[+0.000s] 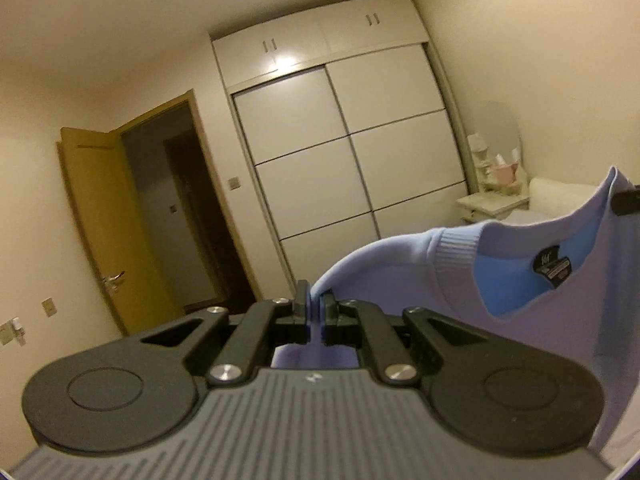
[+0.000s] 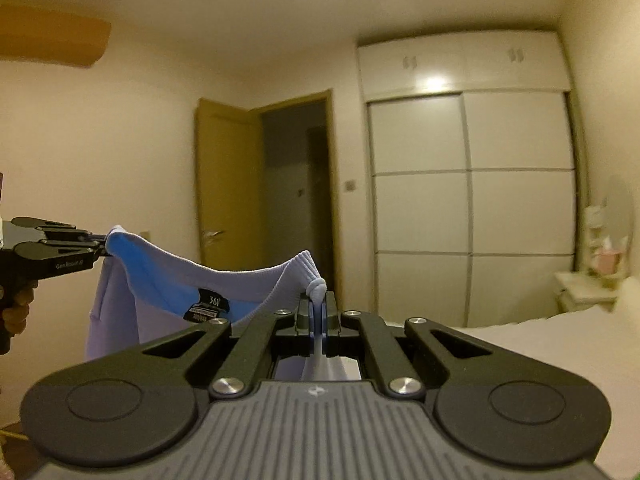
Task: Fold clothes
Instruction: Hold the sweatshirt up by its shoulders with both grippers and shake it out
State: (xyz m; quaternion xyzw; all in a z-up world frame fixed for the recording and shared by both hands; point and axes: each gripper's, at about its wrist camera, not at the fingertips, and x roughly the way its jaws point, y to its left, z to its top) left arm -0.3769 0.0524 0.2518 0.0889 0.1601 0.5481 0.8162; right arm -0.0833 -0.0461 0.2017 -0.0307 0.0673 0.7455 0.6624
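Observation:
A light lavender sweatshirt (image 1: 540,320) with a blue lining and a black neck label (image 1: 554,272) hangs in the air between both grippers. In the left wrist view my left gripper (image 1: 315,304) is shut on a bunched fold at one shoulder. A dark part of the right gripper (image 1: 626,200) shows at the far right edge, on the other shoulder. In the right wrist view my right gripper (image 2: 317,304) is shut on the sweatshirt (image 2: 160,280) beside the ribbed collar. The left gripper (image 2: 105,246), held by a hand (image 2: 16,312), pinches the opposite shoulder. The neckline sags between them.
A white sliding-door wardrobe (image 2: 472,208) fills the far wall. A wooden door (image 2: 224,184) stands open onto a dark hallway. A white bed (image 2: 520,344) lies low at the right, with a pale nightstand (image 1: 492,202) beside it.

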